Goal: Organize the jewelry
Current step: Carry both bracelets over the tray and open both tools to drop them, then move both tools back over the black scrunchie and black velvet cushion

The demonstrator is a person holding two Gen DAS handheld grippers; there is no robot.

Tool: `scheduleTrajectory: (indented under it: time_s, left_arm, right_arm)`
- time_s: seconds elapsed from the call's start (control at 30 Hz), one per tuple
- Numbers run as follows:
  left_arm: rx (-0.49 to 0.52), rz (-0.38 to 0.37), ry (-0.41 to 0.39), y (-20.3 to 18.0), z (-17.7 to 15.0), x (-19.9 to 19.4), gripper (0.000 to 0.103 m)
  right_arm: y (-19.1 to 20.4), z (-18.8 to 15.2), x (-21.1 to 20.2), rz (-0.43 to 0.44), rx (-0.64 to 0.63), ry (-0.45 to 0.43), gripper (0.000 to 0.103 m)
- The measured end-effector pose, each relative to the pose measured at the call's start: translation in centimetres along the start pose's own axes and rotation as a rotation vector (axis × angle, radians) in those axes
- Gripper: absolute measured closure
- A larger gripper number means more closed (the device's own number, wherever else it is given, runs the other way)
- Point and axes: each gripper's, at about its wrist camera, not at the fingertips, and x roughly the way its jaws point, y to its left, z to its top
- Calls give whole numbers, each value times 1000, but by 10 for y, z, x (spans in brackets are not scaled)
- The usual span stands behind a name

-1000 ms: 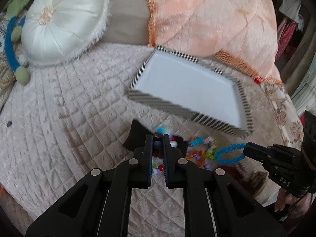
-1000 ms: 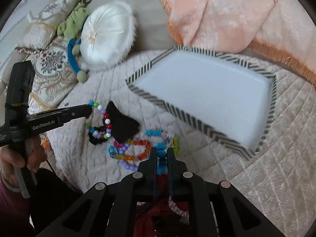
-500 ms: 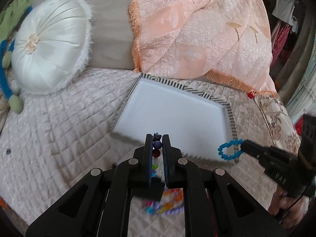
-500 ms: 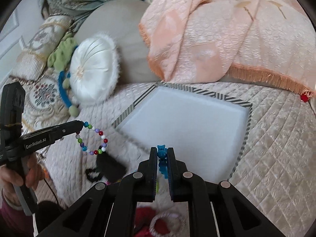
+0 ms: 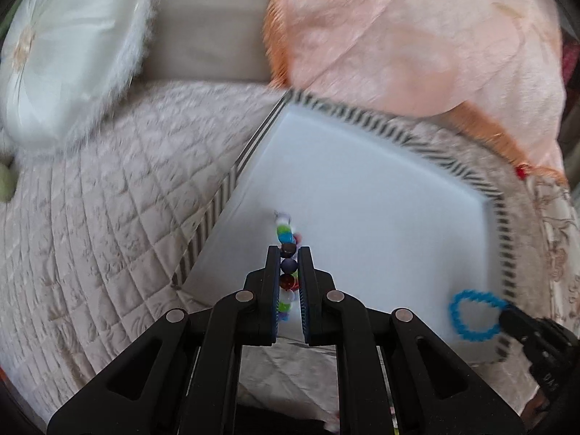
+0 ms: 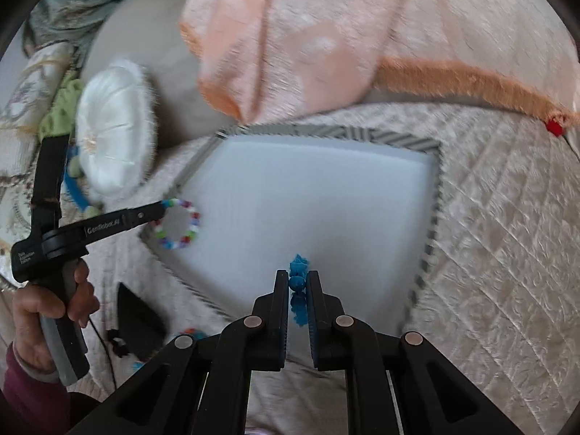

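Observation:
My left gripper [image 5: 289, 250] is shut on a multicoloured bead bracelet [image 5: 286, 233] and holds it over the near left part of the white tray [image 5: 380, 195] with a striped rim. The bracelet also shows in the right wrist view [image 6: 179, 224], hanging as a ring from the left gripper [image 6: 165, 206]. My right gripper [image 6: 298, 276] is shut on a blue bead bracelet [image 6: 298, 282] over the tray's near edge [image 6: 429, 217]. The blue bracelet shows as a ring in the left wrist view [image 5: 475, 315], over the tray's near right corner.
The tray lies on a quilted beige bedspread [image 5: 108, 199]. A round white cushion [image 5: 69, 47] and a peach blanket [image 5: 417, 36] lie behind it. A black pouch [image 6: 139, 320] and more bead jewelry [image 6: 188, 333] lie near the tray's front left.
Both grippers have moved forward with their bracelets, from in front of the tray to over its near part. The jewelry pile has dropped behind them.

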Motion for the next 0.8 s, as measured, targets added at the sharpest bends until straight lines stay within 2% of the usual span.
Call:
scheduleTrajectory:
  time_s: [0.03,0.07,0.1,0.17,0.2,0.23,0.3,0.4,0.5,0.53,0.6,0.8]
  left_arm:
    - [-8,5,15,3,-3,5,93]
    - [-12,8,30,5,-6,9,88]
    - [-13,14,44,7,-9,12,76]
    - [-6,7,44,7,-13,14,71]
    - [4,15,43,6,-16,12,70]
    - [8,18,45,4,-18,11,70]
    - [14,15,46,2,-24,7,64]
    - [26,26,48,-1,-36,-1,63]
    - [16,18,41,1,-41,-13,63]
    - [11,18,34,2,-42,-17,61]
    - [-7,10,10,5,-43,-31,47]
    - [-14,-13,-59,16,-54,-80,44]
  right_arm:
    - [-3,-1,3,-20,5,20,94]
    - [-5,-2,5,-28,8,28,94]
    - [-7,-3,7,-40,12,42,94]
    - [-9,-7,10,-63,8,68,91]
    - [-9,-8,10,-71,3,69,82]
    - [-9,-8,9,-77,-1,65,68]
    - [-8,-8,2,-73,-10,39,60]
    - [-5,-9,-8,-77,-18,6,60]
    - [-3,-10,-16,-44,-12,-12,60]
    - [-1,-10,-18,-38,-16,-17,60]
    - [9,-12,-25,-31,-42,-33,60]
    - [45,-28,-48,10,-130,-63,59]
